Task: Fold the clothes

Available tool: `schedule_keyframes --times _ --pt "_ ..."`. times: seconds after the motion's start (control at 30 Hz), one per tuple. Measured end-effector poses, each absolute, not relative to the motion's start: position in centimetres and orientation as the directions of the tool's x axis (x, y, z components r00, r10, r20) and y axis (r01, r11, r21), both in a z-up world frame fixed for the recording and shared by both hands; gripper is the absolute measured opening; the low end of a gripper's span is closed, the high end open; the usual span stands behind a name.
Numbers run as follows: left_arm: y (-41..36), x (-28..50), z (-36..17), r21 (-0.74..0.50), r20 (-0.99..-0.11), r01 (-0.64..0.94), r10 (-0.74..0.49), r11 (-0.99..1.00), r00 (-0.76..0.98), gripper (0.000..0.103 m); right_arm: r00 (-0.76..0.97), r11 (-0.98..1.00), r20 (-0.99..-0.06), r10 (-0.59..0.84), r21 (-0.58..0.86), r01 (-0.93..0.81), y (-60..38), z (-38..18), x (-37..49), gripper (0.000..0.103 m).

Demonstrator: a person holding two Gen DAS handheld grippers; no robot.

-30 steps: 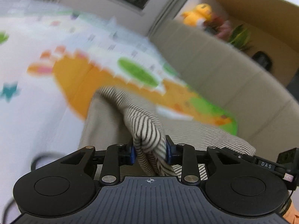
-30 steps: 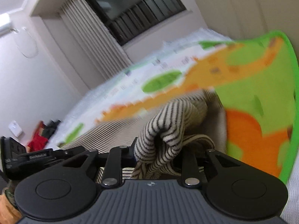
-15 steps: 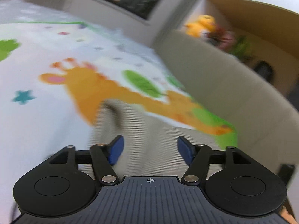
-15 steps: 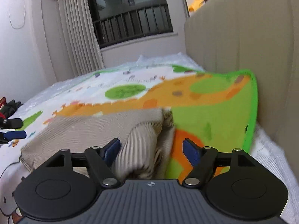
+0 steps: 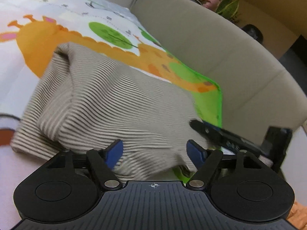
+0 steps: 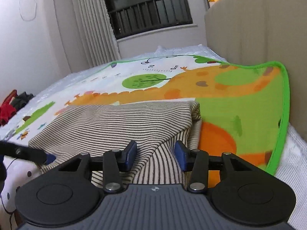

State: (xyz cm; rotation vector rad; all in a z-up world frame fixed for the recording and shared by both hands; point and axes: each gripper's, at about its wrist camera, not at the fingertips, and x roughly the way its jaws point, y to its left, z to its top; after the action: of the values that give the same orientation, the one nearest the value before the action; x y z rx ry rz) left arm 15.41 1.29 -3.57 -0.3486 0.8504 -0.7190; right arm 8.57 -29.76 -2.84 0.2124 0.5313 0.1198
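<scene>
Nearest, the left tool (image 5: 155,151) and right tool (image 6: 155,154) both gape empty, pads spread just above the striped garment (image 6: 122,120). It lies doubled over on the giraffe mat (image 6: 239,99) covering the bed, with the headboard (image 5: 220,53) beyond at 1 o'clock. One fold looks laid; next likely calls for pinching the near corners, at 6 o'clock, and carrying them toward 12.

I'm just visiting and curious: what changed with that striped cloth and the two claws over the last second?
Both grippers let go: left gripper and right gripper, shut on bunched fabric a second ago, now stand open. The striped garment dropped flat, folded, onto the giraffe mat, which stayed put.
</scene>
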Motion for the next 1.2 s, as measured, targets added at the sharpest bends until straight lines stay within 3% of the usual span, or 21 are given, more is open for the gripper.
schedule_keyframes --times 0.47,0.53,0.67,0.8,0.97,1.2 --pt "2.9 21.9 -2.5 -0.378 -0.593 0.335 -0.504 0.863 0.628 0.069 0.762 0.902 -0.492 0.421 0.312 -0.298 -23.1 -1.9 4.7 0.061" --pt "3.2 21.7 -2.0 -0.376 -0.595 0.323 -0.493 0.869 0.635 0.071 0.756 0.891 -0.477 0.448 0.310 -0.332 -22.8 -1.4 4.6 0.061" --pt "3.7 20.7 -1.0 -0.371 -0.599 0.302 -0.475 0.878 0.645 0.091 0.816 0.903 -0.409 0.409 0.311 -0.297 -25.2 0.6 4.9 0.062" --pt "4.5 18.9 -0.7 -0.478 -0.592 0.294 -0.550 0.828 0.589 0.093 0.881 0.954 -0.403 0.248 0.260 -0.150 -28.6 0.9 6.7 0.069" --pt "4.4 17.7 -1.6 -0.587 -0.579 0.290 -0.642 0.756 0.502 0.094 0.869 0.980 -0.479 0.128 0.196 -0.036 -30.9 -1.4 10.3 0.078" --pt "3.9 17.1 -3.7 -0.681 -0.575 0.263 -0.722 0.683 0.385 0.095 0.814 0.955 -0.542 0.208 0.294 -0.048 -31.7 -4.2 11.8 0.079"
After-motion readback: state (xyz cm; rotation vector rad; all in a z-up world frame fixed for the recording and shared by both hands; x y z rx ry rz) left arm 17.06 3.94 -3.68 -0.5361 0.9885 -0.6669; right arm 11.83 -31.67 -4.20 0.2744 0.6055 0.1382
